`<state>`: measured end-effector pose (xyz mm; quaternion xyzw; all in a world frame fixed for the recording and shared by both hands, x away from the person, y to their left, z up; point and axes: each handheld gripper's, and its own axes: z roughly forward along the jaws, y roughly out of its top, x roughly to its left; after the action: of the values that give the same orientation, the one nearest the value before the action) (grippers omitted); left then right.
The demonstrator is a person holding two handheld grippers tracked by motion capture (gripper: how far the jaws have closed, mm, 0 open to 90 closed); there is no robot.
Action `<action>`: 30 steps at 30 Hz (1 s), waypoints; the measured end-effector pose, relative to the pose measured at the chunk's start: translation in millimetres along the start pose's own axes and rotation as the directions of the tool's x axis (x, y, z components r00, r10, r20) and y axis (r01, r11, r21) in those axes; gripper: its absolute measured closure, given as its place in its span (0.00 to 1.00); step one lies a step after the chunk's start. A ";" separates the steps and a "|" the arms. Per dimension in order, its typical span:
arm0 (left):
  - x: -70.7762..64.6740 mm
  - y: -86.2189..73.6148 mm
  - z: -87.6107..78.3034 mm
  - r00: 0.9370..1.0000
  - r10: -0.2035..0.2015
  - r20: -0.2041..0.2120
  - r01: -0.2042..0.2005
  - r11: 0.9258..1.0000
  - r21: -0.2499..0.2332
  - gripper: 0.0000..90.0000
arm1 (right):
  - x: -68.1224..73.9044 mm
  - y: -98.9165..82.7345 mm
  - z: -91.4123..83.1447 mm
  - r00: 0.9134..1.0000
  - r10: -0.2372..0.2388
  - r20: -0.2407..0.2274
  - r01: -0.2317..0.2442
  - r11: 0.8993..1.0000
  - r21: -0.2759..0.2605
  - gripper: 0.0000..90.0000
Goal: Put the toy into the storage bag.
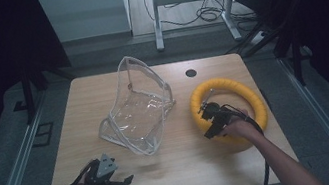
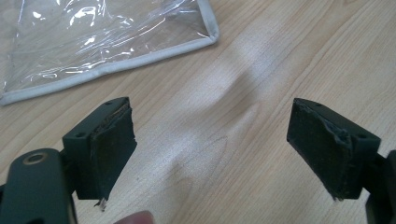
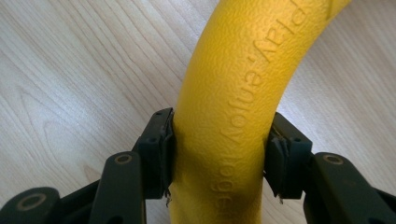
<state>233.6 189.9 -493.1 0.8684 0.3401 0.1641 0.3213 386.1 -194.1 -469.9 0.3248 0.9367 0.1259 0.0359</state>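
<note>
Wooden table under you, clear bag slumped at centre, yellow ring on its right side; your right gripper clamps the ring's tube, your left gripper hovers with jaws wide apart over bare wood

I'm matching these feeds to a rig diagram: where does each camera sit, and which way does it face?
High view: above the person's side, facing forward and down on the table; forearms, both hands.
Left gripper view: on the left gripper, facing the clear bag; open jaws, a fingertip.
Right gripper view: on the right gripper, facing the yellow ring it clamps.
High and right gripper views share the ring.
</note>
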 end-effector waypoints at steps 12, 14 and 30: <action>0.0 0.0 -0.2 1.000 0.001 0.005 -0.001 1.000 -0.006 0.17 | -5.3 -4.7 -19.9 1.000 0.009 0.023 -0.007 0.997 -0.083 0.56; -0.1 0.1 0.0 1.000 0.001 0.005 -0.001 1.000 -0.005 0.17 | -6.7 -5.3 -25.0 1.000 0.016 0.027 -0.013 0.995 -0.097 0.56; 0.2 0.1 -0.4 1.000 -0.001 0.002 0.001 1.000 -0.007 0.17 | -17.1 -9.3 -64.6 0.996 0.064 0.060 -0.048 0.969 -0.243 0.56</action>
<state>233.6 190.2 -492.8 0.8674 0.3396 0.1645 0.3245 384.3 -225.5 -410.2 0.3485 0.9030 0.2290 0.1030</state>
